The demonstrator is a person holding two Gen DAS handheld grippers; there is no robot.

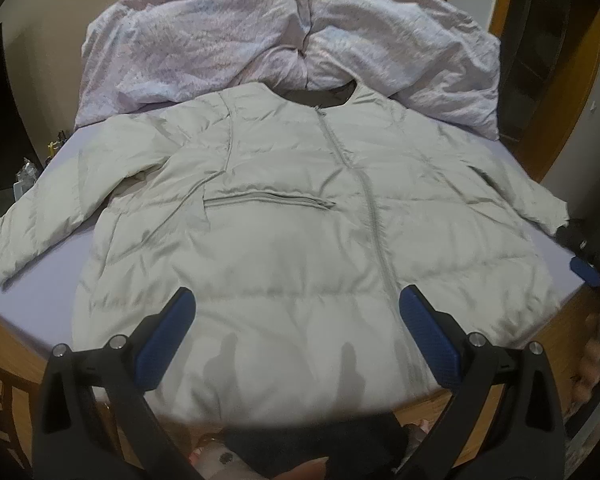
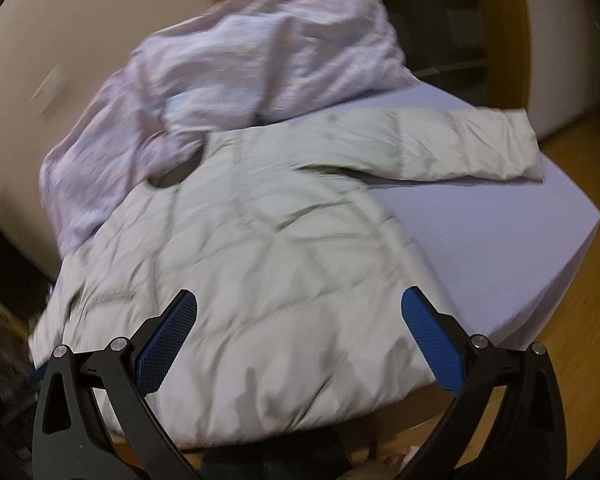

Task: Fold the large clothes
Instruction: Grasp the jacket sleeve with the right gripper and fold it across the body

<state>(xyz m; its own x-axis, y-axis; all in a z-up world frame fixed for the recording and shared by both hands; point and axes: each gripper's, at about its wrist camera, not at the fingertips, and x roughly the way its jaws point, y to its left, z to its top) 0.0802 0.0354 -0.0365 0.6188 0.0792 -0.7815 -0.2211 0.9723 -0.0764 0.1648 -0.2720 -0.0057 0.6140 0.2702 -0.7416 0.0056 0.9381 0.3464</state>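
Observation:
A pale grey-green puffer jacket (image 1: 284, 232) lies spread flat, front up and zipped, on a lilac bed (image 1: 60, 264), sleeves out to both sides. My left gripper (image 1: 296, 300) is open and empty, hovering over the jacket's lower hem near the middle. My right gripper (image 2: 298, 304) is open and empty above the jacket (image 2: 240, 248) near its lower right part; the right sleeve (image 2: 472, 148) stretches away across the bed (image 2: 500, 240). The right gripper also shows at the right edge of the left wrist view (image 1: 586, 268). The right wrist view is blurred.
A crumpled lilac-patterned quilt (image 1: 284, 36) is heaped at the head of the bed, touching the jacket's collar; it also shows in the right wrist view (image 2: 236, 60). Wooden floor (image 2: 580, 340) surrounds the bed. A wooden door frame (image 1: 580, 80) stands at the right.

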